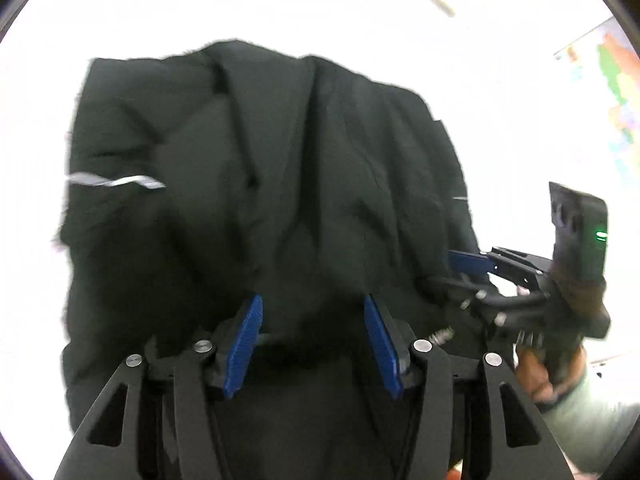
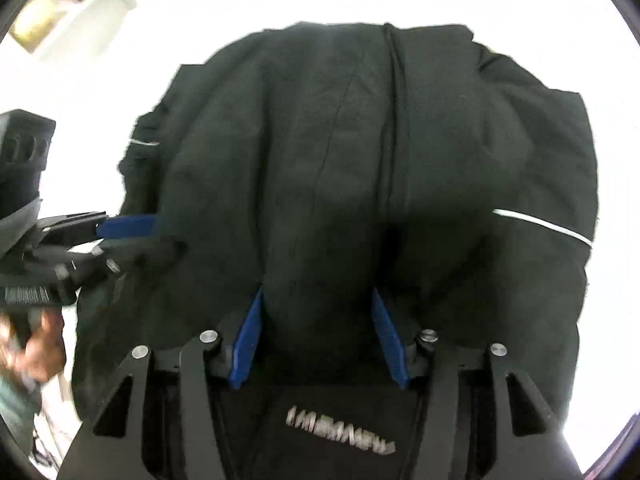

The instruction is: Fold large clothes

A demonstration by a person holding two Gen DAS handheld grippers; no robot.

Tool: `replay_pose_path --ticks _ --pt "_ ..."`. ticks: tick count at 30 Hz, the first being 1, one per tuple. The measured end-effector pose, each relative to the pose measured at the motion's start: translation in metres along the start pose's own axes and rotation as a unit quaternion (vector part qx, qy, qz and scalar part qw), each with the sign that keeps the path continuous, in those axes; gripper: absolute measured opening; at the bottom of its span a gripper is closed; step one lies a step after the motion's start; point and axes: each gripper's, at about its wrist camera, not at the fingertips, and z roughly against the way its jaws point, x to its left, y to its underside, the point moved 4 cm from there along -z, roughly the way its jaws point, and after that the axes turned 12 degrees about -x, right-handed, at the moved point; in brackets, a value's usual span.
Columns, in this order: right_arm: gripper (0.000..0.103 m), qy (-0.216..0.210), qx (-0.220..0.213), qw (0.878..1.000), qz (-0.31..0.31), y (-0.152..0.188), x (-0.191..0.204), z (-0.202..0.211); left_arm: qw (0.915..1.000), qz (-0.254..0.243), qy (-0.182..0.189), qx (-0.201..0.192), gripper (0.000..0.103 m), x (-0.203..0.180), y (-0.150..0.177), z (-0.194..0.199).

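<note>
Left gripper (image 1: 312, 340) and right gripper (image 2: 316, 336) each pinch a bunched edge of the black garment (image 1: 260, 168). Side by side, likely carrying that edge over for a fold.

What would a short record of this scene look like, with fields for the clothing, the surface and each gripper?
clothing: black garment, bunched, with thin white stripes
surface: white table
left gripper: jaws part-way apart, a thick fold of the garment bulging between its blue pads
right gripper: same, part-way apart around a fold
holder: a hand on the right gripper's handle
</note>
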Motion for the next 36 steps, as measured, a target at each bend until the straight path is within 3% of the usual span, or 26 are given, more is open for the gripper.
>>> replay_pose_path --ticks 3,7,11,16,21,29,30,33,36 --pt "0.057 0.012 -0.002 1.000 0.017 0.021 -0.008 0.037 0.9997 0.013 -0.004 -0.019 0.055 0.022 0.025 0.058" --pt "0.057 0.051 0.018 0.998 0.010 0.052 -0.041 0.071 0.9960 0.080 -0.038 -0.009 0.055 0.081 0.079 0.122" --pt "0.057 0.073 0.035 0.996 -0.043 0.093 -0.083 0.102 0.9862 0.157 -0.053 0.004 0.055 0.127 0.125 0.146" --pt "0.057 0.076 0.045 0.991 -0.104 0.128 -0.119 0.128 0.9755 0.220 -0.010 0.010 0.055 0.140 0.162 0.126" --pt "0.057 0.084 0.063 0.985 -0.135 0.158 -0.131 0.137 0.9716 0.227 -0.037 0.055 0.055 0.148 0.182 0.102" --pt "0.057 0.065 0.115 0.975 -0.177 0.213 -0.140 0.118 0.9695 0.234 -0.037 0.062 0.056 0.146 0.187 0.092" --pt "0.057 0.050 0.118 0.975 -0.182 0.215 -0.138 0.116 0.9689 0.238 -0.031 0.061 0.056 0.144 0.187 0.091" --pt "0.045 0.010 0.106 0.980 -0.168 0.206 -0.121 0.123 0.9672 0.244 0.046 0.055 0.055 0.122 0.179 0.092" --pt "0.045 -0.035 0.080 0.982 -0.167 0.194 -0.106 0.138 0.9667 0.228 0.115 0.017 0.057 0.091 0.161 0.107"
